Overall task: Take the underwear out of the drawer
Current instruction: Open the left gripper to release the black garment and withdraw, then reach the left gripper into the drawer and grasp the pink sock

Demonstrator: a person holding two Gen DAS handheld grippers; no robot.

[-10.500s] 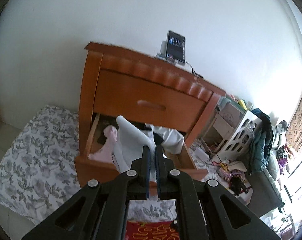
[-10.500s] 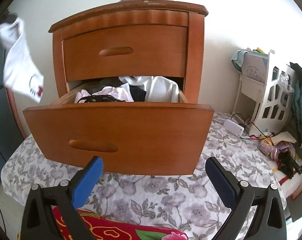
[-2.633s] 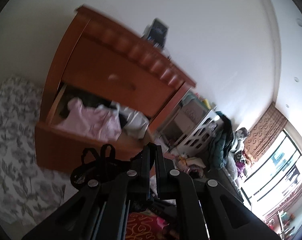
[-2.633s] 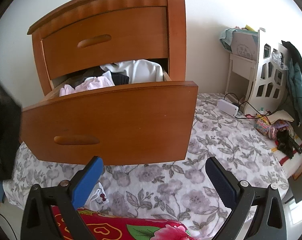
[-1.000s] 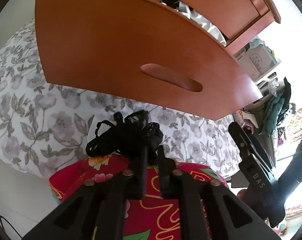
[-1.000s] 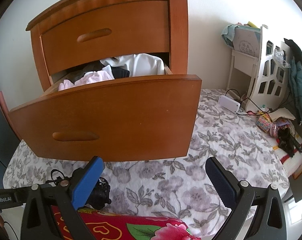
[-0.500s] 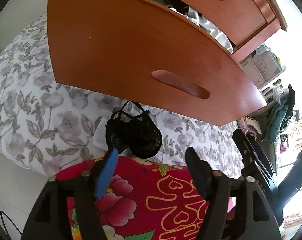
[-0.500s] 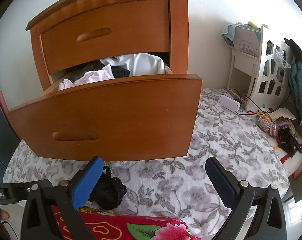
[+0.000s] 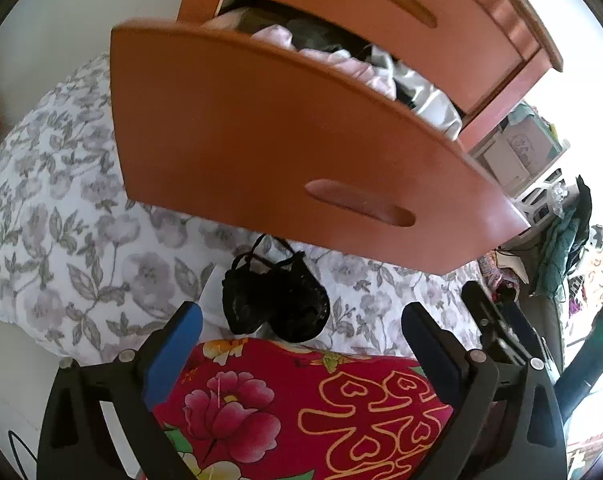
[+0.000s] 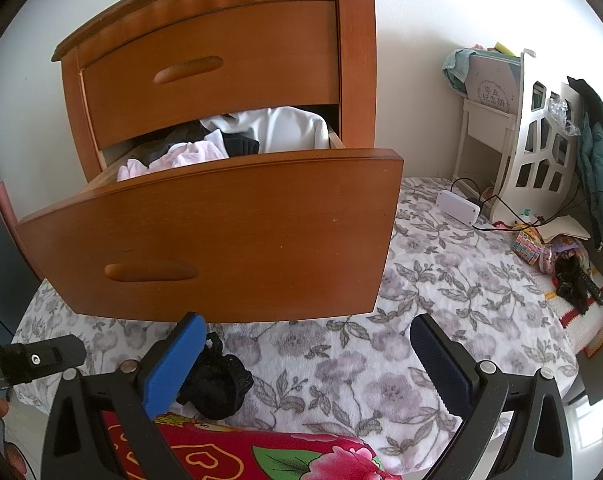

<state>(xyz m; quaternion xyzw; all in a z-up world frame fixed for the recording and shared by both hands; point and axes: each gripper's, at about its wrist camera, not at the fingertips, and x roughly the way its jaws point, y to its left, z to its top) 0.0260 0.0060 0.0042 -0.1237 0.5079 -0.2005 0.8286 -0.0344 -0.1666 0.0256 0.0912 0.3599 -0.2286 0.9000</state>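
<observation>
Your left gripper [image 9: 301, 320] jaws are opening, clear of the black underwear [image 9: 275, 304] lying on the bed [image 9: 61, 220] below the drawer [image 9: 261, 152]. Your right gripper [image 10: 305, 348] jaws are sitting spread, pinching nothing.

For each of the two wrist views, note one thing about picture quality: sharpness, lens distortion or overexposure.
Left wrist view: the open drawer and the clothes in it look soft and smeared, the black underwear on the floral sheet is sharper, and the right edge burns out to white. Right wrist view: crisp throughout, but the fisheye bows the nightstand and the drawer front; the lower right corner glares.
</observation>
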